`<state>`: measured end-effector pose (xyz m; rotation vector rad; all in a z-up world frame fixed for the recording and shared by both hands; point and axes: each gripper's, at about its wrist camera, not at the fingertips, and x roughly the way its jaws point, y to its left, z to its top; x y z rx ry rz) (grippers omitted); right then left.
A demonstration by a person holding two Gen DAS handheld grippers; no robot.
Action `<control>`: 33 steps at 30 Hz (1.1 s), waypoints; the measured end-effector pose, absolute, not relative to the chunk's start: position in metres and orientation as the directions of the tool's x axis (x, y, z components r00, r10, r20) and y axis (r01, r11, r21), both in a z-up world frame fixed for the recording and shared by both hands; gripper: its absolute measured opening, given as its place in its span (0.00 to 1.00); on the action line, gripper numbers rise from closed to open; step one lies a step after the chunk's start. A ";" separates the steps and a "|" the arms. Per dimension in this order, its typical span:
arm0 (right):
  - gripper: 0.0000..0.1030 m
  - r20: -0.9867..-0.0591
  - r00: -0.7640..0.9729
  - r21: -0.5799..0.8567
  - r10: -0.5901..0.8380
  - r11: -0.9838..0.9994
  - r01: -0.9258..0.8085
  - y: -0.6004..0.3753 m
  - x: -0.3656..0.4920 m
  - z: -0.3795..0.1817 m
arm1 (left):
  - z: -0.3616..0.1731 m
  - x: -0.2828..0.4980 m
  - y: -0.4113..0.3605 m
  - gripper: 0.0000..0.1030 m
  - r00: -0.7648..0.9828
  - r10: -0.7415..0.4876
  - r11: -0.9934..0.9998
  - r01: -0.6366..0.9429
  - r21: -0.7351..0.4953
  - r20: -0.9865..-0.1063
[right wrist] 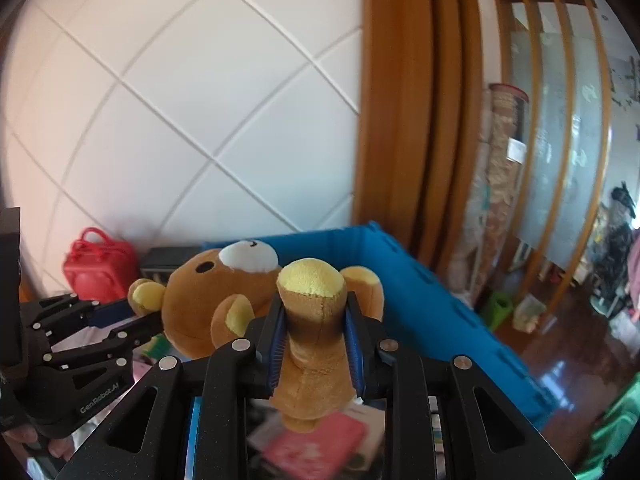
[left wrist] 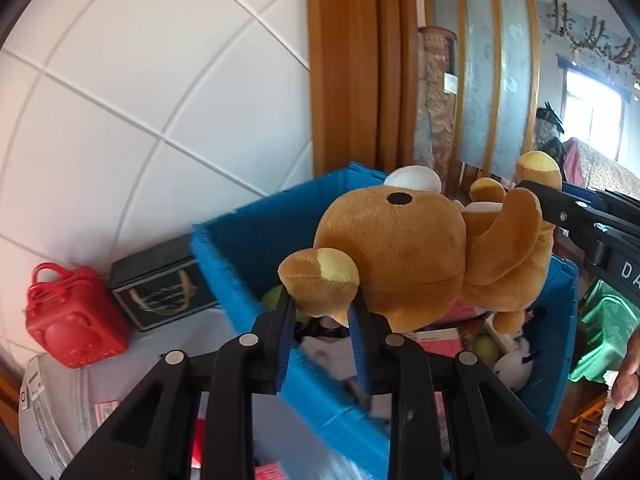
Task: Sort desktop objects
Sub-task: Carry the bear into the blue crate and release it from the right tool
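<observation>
A brown plush bear (left wrist: 420,252) with yellow ears and paws hangs on its side above an open blue crate (left wrist: 248,240). My left gripper (left wrist: 322,304) is shut on the bear's ear. My right gripper (right wrist: 314,320) is shut on the bear's leg; it also shows at the right of the left wrist view (left wrist: 532,196). In the right wrist view the bear (right wrist: 212,300) lies over the crate (right wrist: 432,300), and the left gripper (right wrist: 134,312) shows at the left on the ear.
The crate holds several toys, cloths and a pink book (right wrist: 316,444). A red bag (left wrist: 72,320) and a dark box (left wrist: 160,284) stand by the white tiled wall. A green plastic stool (left wrist: 600,328) stands on the floor to the right.
</observation>
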<state>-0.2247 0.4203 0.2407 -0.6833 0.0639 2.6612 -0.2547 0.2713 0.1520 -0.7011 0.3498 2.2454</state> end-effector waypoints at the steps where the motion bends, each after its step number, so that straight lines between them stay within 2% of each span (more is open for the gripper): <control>1: 0.25 -0.482 -0.794 -0.062 0.371 -0.918 -0.392 0.430 -0.226 0.239 | 0.149 -0.255 0.287 0.25 -0.564 0.571 -0.681 -0.731 0.041 -0.596; 5: 0.25 -0.534 -0.750 -0.077 0.391 -0.906 -0.417 0.471 -0.229 0.225 | 0.129 -0.261 0.339 0.22 -0.541 0.512 -0.678 -0.731 0.073 -0.667; 6: 0.25 -0.547 -0.742 -0.071 0.386 -0.905 -0.419 0.482 -0.229 0.221 | 0.124 -0.263 0.349 0.14 -0.533 0.499 -0.680 -0.730 0.072 -0.683; 7: 0.25 -0.561 -0.737 -0.061 0.378 -0.906 -0.419 0.493 -0.229 0.215 | 0.120 -0.266 0.358 0.11 -0.524 0.489 -0.681 -0.729 0.070 -0.697; 10: 0.25 -0.609 -0.722 -0.024 0.329 -0.917 -0.397 0.515 -0.241 0.198 | 0.106 -0.271 0.376 0.11 -0.510 0.445 -0.694 -0.716 0.077 -0.736; 16: 0.29 -0.705 -0.627 -0.065 0.332 -0.910 -0.408 0.541 -0.264 0.151 | 0.081 -0.278 0.392 0.11 -0.450 0.357 -0.704 -0.706 0.080 -0.819; 18: 0.37 -0.744 -0.594 -0.038 0.307 -0.907 -0.420 0.552 -0.266 0.139 | 0.070 -0.286 0.396 0.16 -0.406 0.328 -0.700 -0.710 0.069 -0.853; 20: 0.52 -0.761 -0.584 -0.006 0.281 -0.904 -0.427 0.560 -0.263 0.132 | 0.062 -0.283 0.398 0.29 -0.397 0.304 -0.700 -0.710 0.080 -0.866; 21: 0.57 -0.764 -0.580 -0.007 0.283 -0.902 -0.431 0.561 -0.259 0.129 | 0.060 -0.282 0.398 0.40 -0.396 0.300 -0.697 -0.712 0.084 -0.868; 22: 0.71 -0.764 -0.580 -0.007 0.283 -0.902 -0.431 0.562 -0.256 0.128 | 0.058 -0.280 0.398 0.50 -0.394 0.301 -0.693 -0.716 0.084 -0.868; 23: 0.85 -0.764 -0.579 -0.007 0.283 -0.902 -0.432 0.561 -0.251 0.128 | 0.057 -0.278 0.398 0.53 -0.391 0.306 -0.687 -0.722 0.083 -0.868; 25: 0.94 -0.760 -0.581 -0.018 0.291 -0.903 -0.429 0.562 -0.243 0.130 | 0.056 -0.275 0.397 0.56 -0.383 0.315 -0.676 -0.733 0.078 -0.868; 27: 1.00 -0.758 -0.577 -0.032 0.306 -0.900 -0.435 0.558 -0.232 0.135 | 0.056 -0.271 0.394 0.56 -0.358 0.328 -0.665 -0.745 0.055 -0.874; 33: 1.00 -0.784 -0.531 -0.084 0.322 -0.902 -0.424 0.545 -0.203 0.135 | 0.063 -0.258 0.376 0.56 -0.317 0.345 -0.632 -0.775 0.032 -0.883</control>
